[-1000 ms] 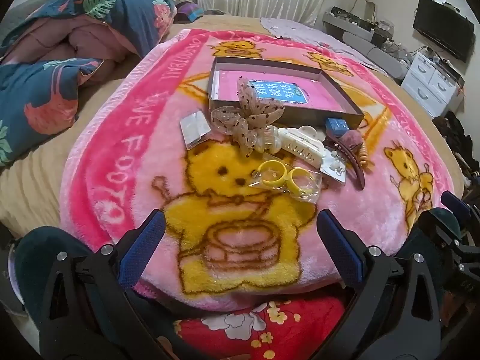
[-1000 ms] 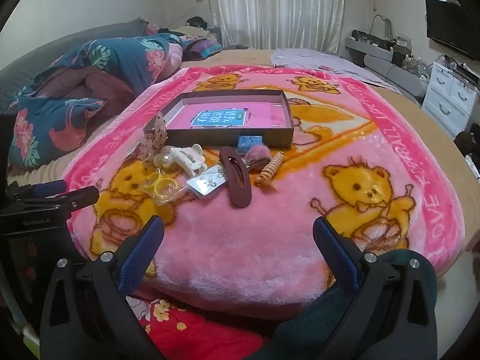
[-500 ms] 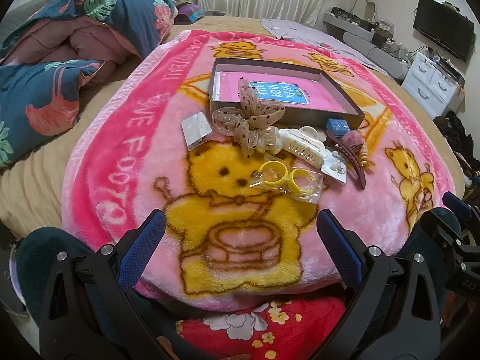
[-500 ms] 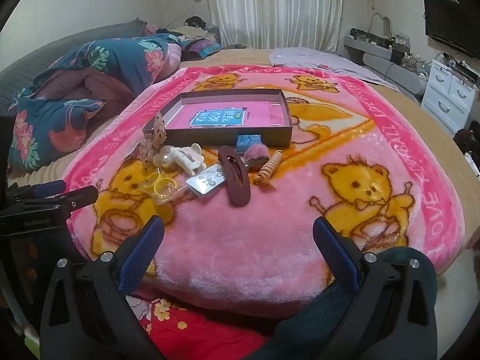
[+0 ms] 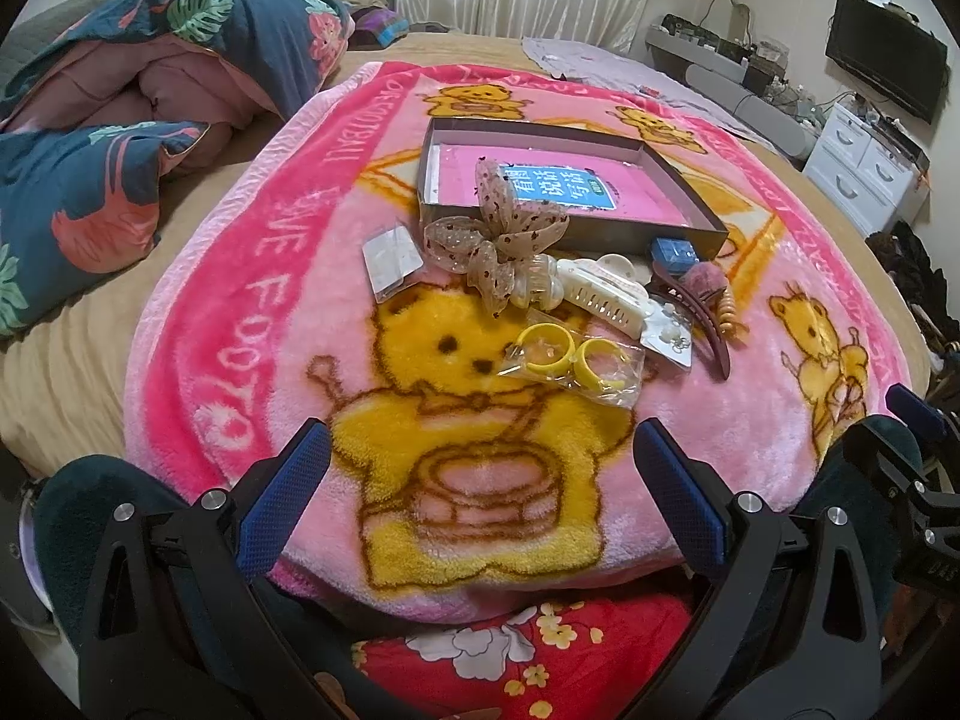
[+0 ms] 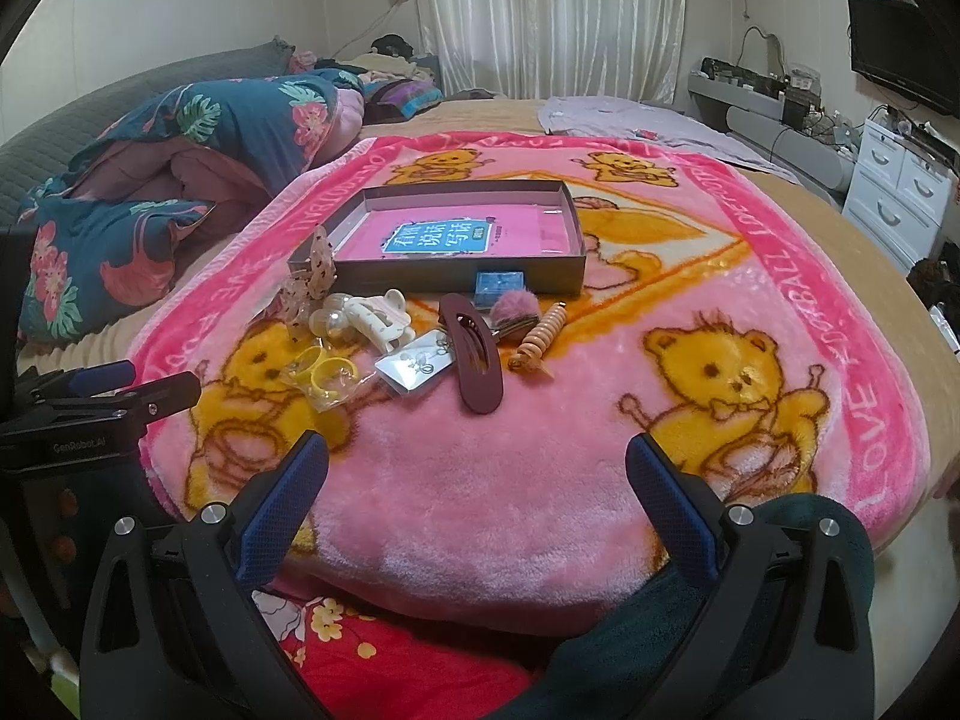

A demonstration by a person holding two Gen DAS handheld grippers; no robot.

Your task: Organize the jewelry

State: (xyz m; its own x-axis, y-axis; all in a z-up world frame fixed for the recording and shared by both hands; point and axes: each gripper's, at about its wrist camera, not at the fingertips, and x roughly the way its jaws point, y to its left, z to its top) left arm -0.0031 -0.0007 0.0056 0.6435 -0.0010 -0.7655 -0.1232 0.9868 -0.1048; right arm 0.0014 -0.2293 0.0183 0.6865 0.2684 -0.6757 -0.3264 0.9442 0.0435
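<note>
**Lying loose: hair and jewelry pieces before a shallow box**

Spreading over the bed, a plush pink blanket (image 5: 198, 312) printed with yellow bears is being used as the work surface. A shallow grey cardboard box (image 6: 576, 222), rectangular and low-walled, is being kept near the blanket's middle; only a pink card with a blue label is being held inside it.

All the pieces are being left outside the box, clustered just in front of its near wall:
- one gauzy dotted bow (image 5: 498, 234), beige and crinkled, leaning against the box wall
- one cream claw clip (image 5: 600, 291), toothed plastic, touching pearly beads
- two yellow rings (image 5: 570, 360) sealed together in a clear bag
- one long maroon clip (image 6: 474, 360), smooth and oval
- one carded earring packet (image 6: 414, 363), overlapped by the maroon clip
- one orange spiral tie (image 6: 537, 342)
- one pink pompom (image 6: 510, 306)
- one small blue case (image 6: 498, 285), against the box wall
- one flat white packet (image 5: 393, 258), set apart on the left

The left gripper (image 5: 480, 492) and the right gripper (image 6: 474, 492) are both being held spread wide over the blanket's near edge, with nothing between their blue ribbed pads.
</note>
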